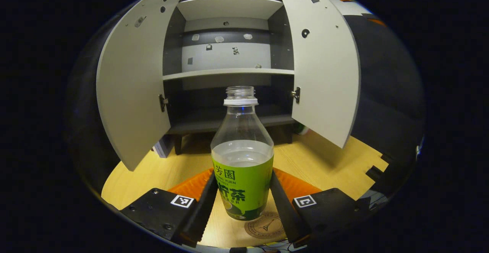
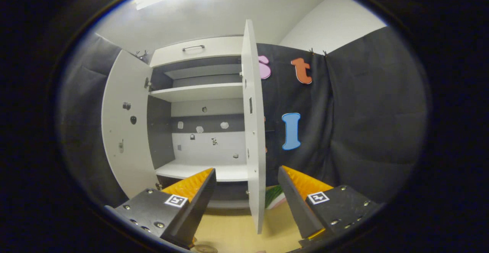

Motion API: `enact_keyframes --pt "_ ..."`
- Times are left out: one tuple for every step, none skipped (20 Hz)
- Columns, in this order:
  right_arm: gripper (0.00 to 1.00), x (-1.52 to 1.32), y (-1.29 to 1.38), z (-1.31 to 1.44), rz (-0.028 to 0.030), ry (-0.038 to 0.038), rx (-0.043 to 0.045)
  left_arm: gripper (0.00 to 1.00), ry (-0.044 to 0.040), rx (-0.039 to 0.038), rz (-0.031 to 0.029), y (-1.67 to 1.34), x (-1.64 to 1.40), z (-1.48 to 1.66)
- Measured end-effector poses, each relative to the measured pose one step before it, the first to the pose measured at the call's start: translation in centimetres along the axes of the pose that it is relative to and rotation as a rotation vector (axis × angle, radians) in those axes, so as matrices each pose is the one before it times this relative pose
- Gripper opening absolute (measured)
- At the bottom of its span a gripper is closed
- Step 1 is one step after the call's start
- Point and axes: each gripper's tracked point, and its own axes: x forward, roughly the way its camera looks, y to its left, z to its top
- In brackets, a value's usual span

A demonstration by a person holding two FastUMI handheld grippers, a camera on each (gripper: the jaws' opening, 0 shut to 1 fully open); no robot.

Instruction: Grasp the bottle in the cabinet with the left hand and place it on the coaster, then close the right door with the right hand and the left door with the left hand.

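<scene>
A clear, capless bottle (image 1: pixel 242 157) with a green label and some liquid stands upright between the fingers of my left gripper (image 1: pixel 243 176), which is shut on its labelled part. Its base is at the left edge of the round brown coaster (image 1: pixel 265 226); whether it rests on it I cannot tell. Behind it the cabinet (image 1: pixel 229 73) has both doors swung wide: left door (image 1: pixel 130 92), right door (image 1: pixel 324 73). My right gripper (image 2: pixel 246 170) is open, and the right door's (image 2: pixel 254 130) thin edge stands upright between its orange fingers, farther off.
The cabinet stands on short legs on a light wooden table (image 1: pixel 153 169). A green and white object (image 2: pixel 275 197) lies behind the right door's foot. A small stack (image 1: pixel 164 146) sits below the left door. Black cloth walls close in both sides.
</scene>
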Motion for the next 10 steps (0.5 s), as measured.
enact_keyframes --pt "0.98 0.175 -0.291 -0.221 -0.00706 0.01239 0.00488 0.8 0.00591 -0.00301 -0.0188 -0.742 -0.14 -0.781" --pt "0.98 -0.033 -0.315 -0.075 -0.00783 0.00725 0.00423 0.81 -0.00179 -0.00153 -0.01674 -0.792 -0.219 -0.628" --pt "0.98 0.051 -0.283 0.101 -0.00784 0.00402 0.00158 0.8 -0.00171 0.00183 -0.01668 -0.631 -0.085 -0.55" --pt "0.98 0.012 -0.346 0.023 -0.00905 -0.00081 -0.00298 0.8 0.00432 0.00244 -0.01251 -0.514 -0.058 -0.708" --pt "0.98 0.045 -0.336 0.163 -0.0093 -0.00178 -0.00825 0.8 0.00203 0.00172 -0.01185 -0.411 0.06 -0.543" --pt "0.98 -0.005 -0.432 0.077 -0.0083 -0.00141 -0.00633 0.8 0.00361 0.00511 -0.00747 -0.221 -0.006 -0.584" --pt "0.98 -0.031 -0.286 0.236 -0.00462 -0.00302 -0.00264 0.8 -0.00281 0.00819 -0.00099 -0.044 0.064 -0.413" --pt "0.98 -0.043 -0.255 0.197 -0.00509 -0.00588 -0.00033 0.81 0.00126 0.00805 -0.00572 -0.16 0.088 -0.578" --pt "0.98 -0.02 -0.213 0.197 -0.00479 -0.00431 -0.00061 0.8 -0.00166 0.00489 -0.01265 -0.177 0.147 -0.383" --pt "0.98 -0.093 -0.072 0.039 -0.00187 -0.00263 -0.00189 0.81 -0.00414 0.00686 -0.01121 -0.289 0.08 -0.392"
